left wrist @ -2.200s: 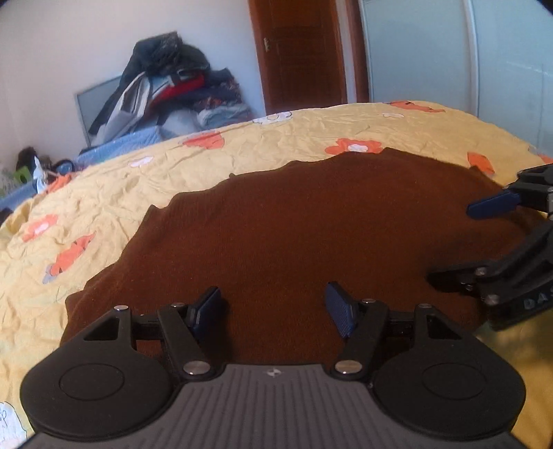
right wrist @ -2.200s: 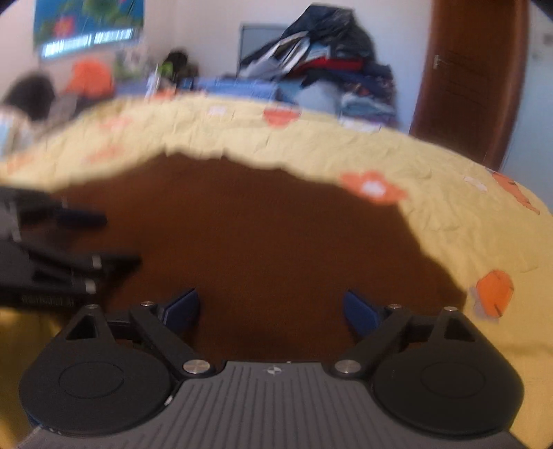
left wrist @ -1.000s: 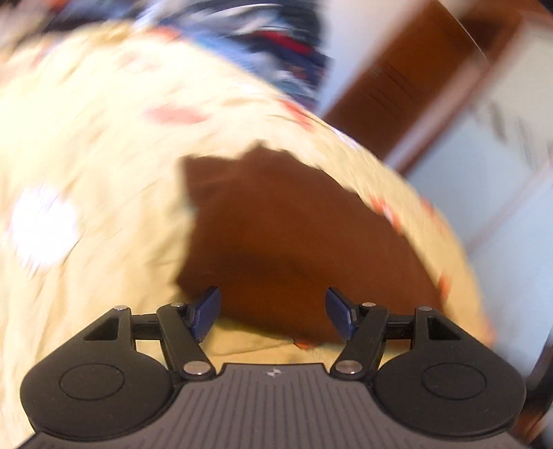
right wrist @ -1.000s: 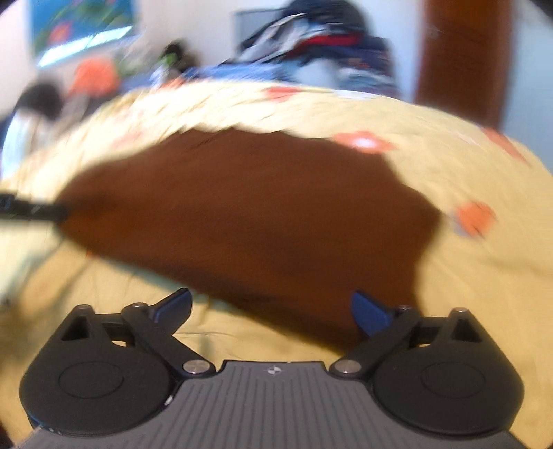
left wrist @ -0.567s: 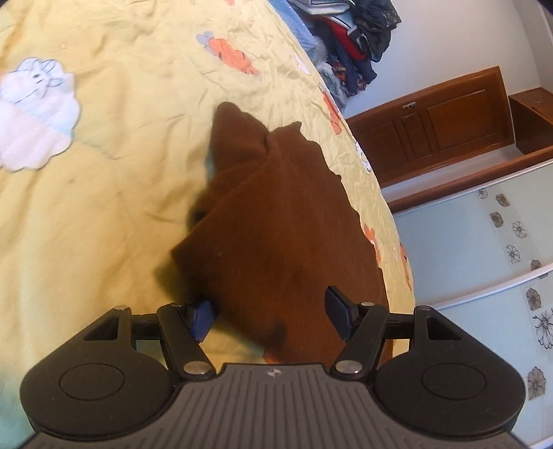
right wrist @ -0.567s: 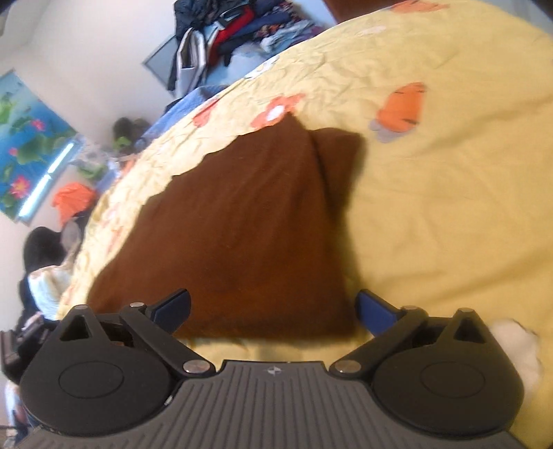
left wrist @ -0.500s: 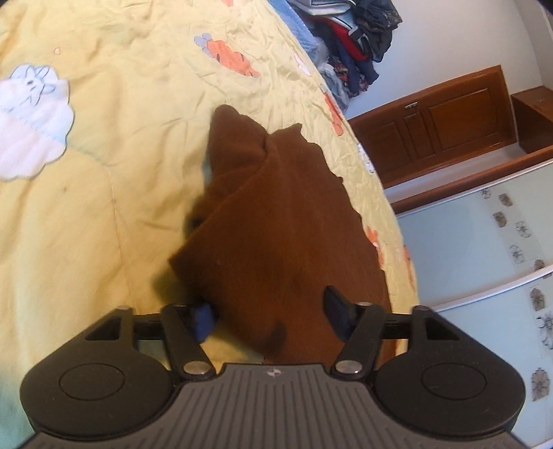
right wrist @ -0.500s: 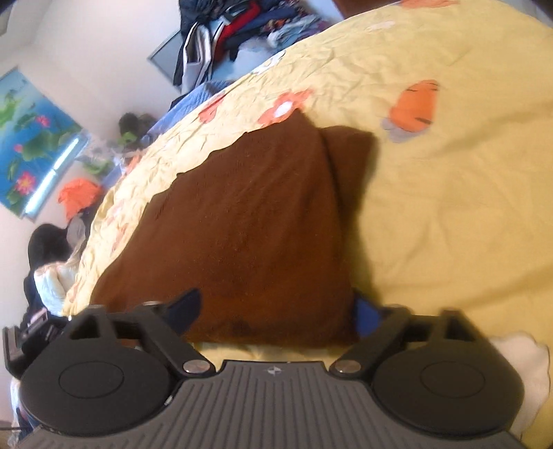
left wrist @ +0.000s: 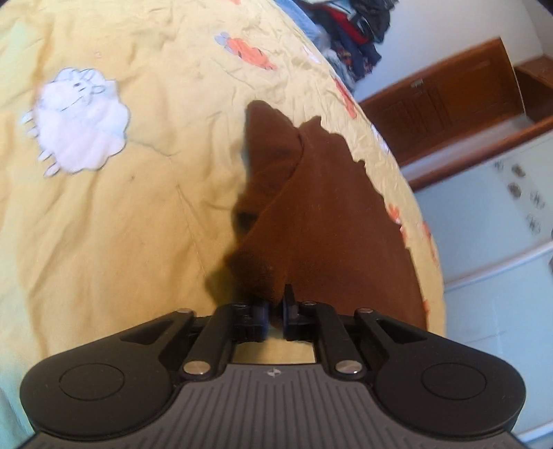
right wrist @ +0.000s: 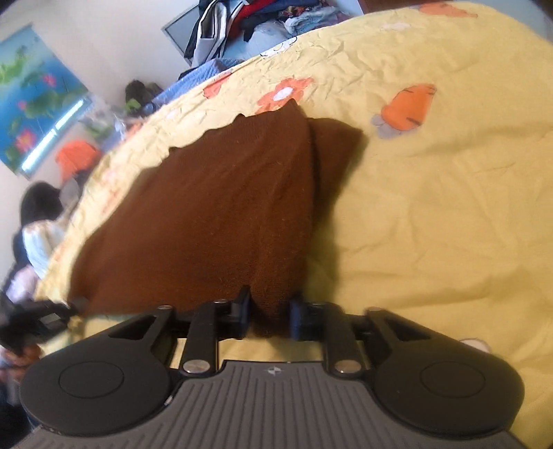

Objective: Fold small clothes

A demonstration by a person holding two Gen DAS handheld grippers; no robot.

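My left gripper [left wrist: 274,316] closing on the near corner of the brown garment [left wrist: 321,214], my right gripper [right wrist: 269,317] closing on its other near corner, pads pressing cloth, garment spread flat on the yellow bedspread [right wrist: 449,193]

A home bedroom: a bed with a yellow cartoon-print bedspread [left wrist: 145,214], a clothes pile [right wrist: 262,20] at top, a wooden door [left wrist: 446,100] upper right.
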